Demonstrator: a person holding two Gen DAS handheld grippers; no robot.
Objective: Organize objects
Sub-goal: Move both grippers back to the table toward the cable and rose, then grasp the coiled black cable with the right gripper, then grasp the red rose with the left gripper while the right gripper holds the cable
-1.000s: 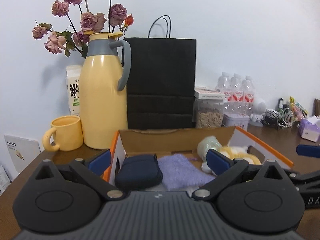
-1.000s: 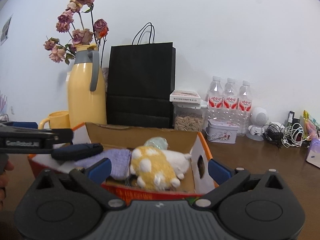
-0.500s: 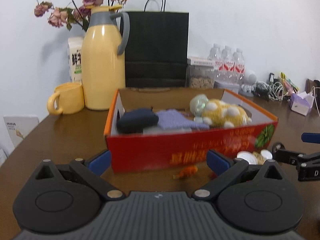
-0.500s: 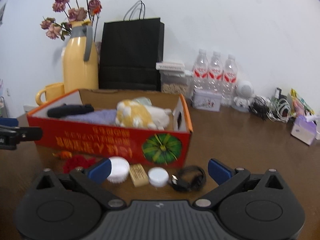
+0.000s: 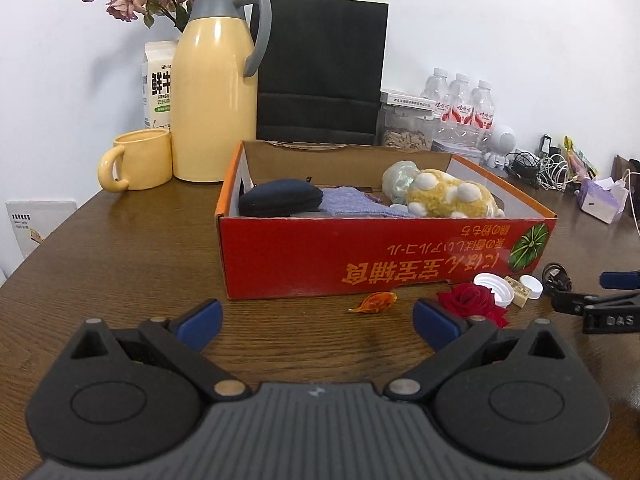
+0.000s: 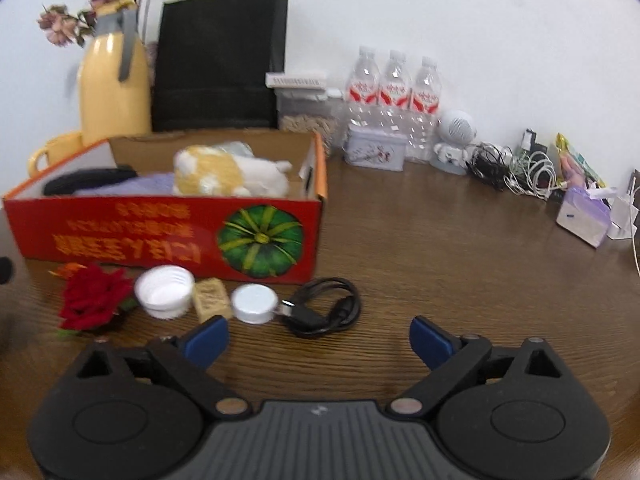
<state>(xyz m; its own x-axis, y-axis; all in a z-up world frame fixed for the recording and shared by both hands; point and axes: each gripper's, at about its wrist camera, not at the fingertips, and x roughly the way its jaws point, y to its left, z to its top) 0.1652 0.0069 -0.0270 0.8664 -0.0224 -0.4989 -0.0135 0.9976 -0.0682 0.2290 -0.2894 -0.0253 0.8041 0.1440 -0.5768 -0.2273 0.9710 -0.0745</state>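
A red cardboard box holds a dark blue pouch, a purple cloth and a yellow plush toy. On the table before it lie an orange dried petal, a red rose, a wide white cap, a tan block, a small white cap and a coiled black cable. My left gripper is open and empty, just short of the petal. My right gripper is closing with nothing between its jaws, the cable just ahead.
Behind the box stand a yellow jug, a yellow mug, a black paper bag, three water bottles and a tin. Tangled cables and a tissue pack lie far right.
Both grippers drew back from over the box and sank toward the table. The box's front and the small items before it came into view. The right jaws narrowed slightly.
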